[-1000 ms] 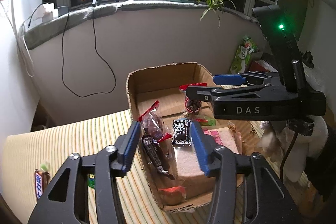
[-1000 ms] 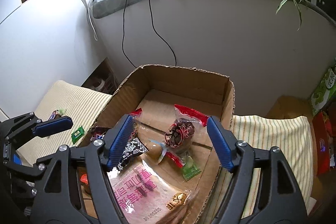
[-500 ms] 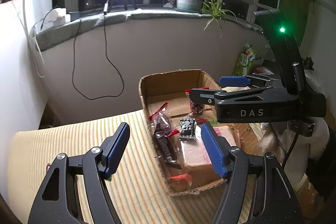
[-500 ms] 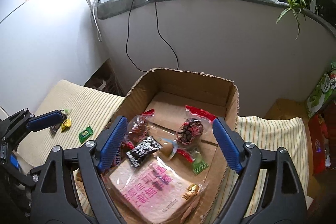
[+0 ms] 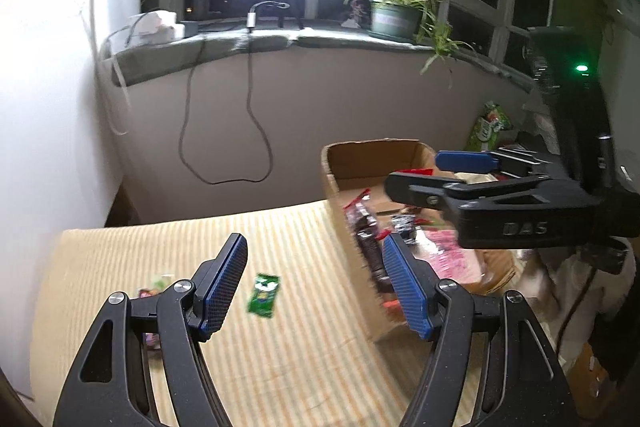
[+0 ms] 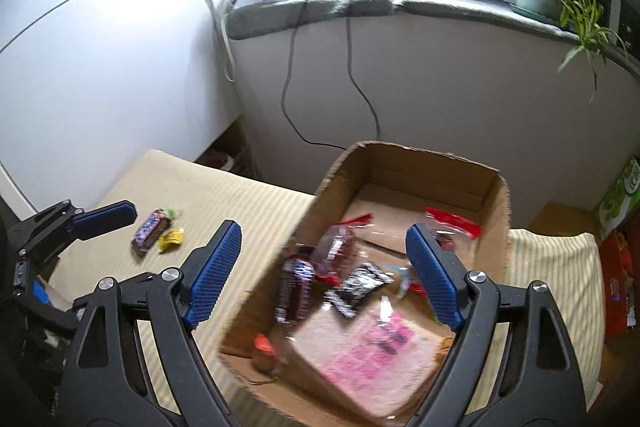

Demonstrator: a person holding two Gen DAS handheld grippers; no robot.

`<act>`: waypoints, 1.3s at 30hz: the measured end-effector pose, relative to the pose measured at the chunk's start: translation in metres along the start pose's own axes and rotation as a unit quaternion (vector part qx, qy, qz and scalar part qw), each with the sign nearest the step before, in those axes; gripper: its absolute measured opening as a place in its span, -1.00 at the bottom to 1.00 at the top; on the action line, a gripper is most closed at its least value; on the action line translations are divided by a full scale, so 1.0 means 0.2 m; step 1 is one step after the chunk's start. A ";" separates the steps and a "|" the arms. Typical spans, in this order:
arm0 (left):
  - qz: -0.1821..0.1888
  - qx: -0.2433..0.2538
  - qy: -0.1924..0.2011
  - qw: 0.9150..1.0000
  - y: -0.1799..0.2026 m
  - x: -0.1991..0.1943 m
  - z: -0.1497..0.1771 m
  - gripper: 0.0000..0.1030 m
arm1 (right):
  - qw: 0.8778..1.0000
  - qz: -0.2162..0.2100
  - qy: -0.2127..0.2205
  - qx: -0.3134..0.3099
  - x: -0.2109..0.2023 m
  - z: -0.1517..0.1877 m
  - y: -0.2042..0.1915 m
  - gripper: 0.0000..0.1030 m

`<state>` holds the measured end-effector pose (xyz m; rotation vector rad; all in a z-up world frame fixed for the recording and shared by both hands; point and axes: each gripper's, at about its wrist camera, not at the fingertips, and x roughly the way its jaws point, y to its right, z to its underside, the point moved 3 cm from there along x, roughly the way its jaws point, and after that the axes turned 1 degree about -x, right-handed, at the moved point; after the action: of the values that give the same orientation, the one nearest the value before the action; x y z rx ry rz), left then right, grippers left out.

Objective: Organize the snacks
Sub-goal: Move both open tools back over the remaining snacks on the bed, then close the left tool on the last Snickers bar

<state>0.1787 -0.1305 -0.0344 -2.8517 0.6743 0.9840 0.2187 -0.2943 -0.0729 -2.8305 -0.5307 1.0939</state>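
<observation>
Nearby, a green packet (image 5: 263, 289) lies beside the cardboard box (image 5: 340, 227).

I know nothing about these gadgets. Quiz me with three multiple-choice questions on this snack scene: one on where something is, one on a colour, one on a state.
1. Where does the green packet lie?
A. inside the cardboard box
B. on the striped cloth, outside the box
C. on the windowsill

2. What colour are the gripper finger pads?
A. blue
B. red
C. white

3. How is the left gripper right now?
A. shut on a packet
B. open and holding nothing
C. shut on the box wall

Answers: 1 B, it lies on the striped cloth left of the cardboard box. 2 A, both pairs of pads are blue. 3 B, its fingers stand wide apart with nothing between them.
</observation>
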 end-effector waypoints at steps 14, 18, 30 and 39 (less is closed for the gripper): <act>-0.073 -0.103 -0.009 0.992 -0.57 -0.13 0.23 0.24 | 0.996 -0.075 0.003 -0.038 0.07 0.06 -0.47 0.46; -0.085 -0.123 -0.019 0.989 -0.69 -0.15 0.32 0.09 | 0.994 -0.095 -0.017 -0.040 0.15 0.12 -0.59 0.29; -0.070 -0.138 -0.049 0.987 -0.79 -0.06 0.45 -0.17 | 0.989 -0.108 -0.079 -0.062 0.45 0.23 -0.82 -0.06; -0.061 -0.111 -0.073 0.989 -0.76 0.11 0.41 -0.25 | 0.985 -0.098 -0.115 -0.084 0.63 0.27 -0.85 -0.11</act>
<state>0.2103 0.0133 -0.1264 -2.9225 0.3938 1.3088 0.2190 -0.0962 -0.1638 -2.7251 -0.9393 1.4050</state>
